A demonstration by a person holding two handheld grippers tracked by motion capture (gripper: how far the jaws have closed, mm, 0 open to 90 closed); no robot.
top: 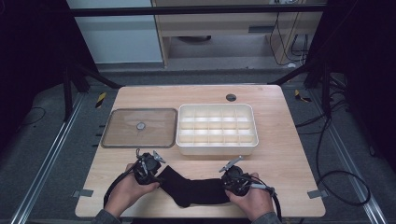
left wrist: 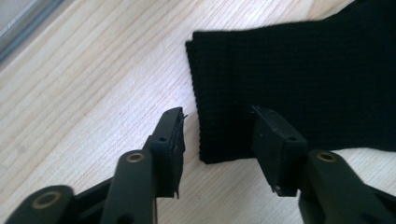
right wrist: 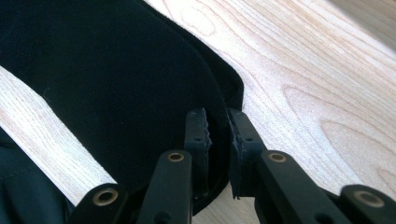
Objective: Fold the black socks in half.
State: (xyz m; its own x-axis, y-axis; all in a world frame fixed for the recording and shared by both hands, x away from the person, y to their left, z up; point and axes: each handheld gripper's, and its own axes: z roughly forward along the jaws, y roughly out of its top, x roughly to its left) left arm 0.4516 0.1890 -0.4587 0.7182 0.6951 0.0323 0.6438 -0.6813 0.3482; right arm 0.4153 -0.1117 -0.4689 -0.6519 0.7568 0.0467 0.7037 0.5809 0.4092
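1. One black sock [top: 194, 189] lies flat near the table's [top: 280, 158] front edge, between our two grippers.
2. We see the left gripper [left wrist: 217, 135] spread wide, its jaws straddling the sock's ribbed cuff corner.
3. We see the right gripper [right wrist: 218, 135] nearly closed, pinching the sock's rounded toe edge.

Black tongs [left wrist: 217, 135], seemingly grey sleeves [top: 105, 218]

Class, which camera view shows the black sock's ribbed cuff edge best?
The left gripper view: the sock shows its ribbed cuff edge close up, between the left gripper's open jaws. The high view shows the whole sock small; the right gripper view shows its smooth toe end.
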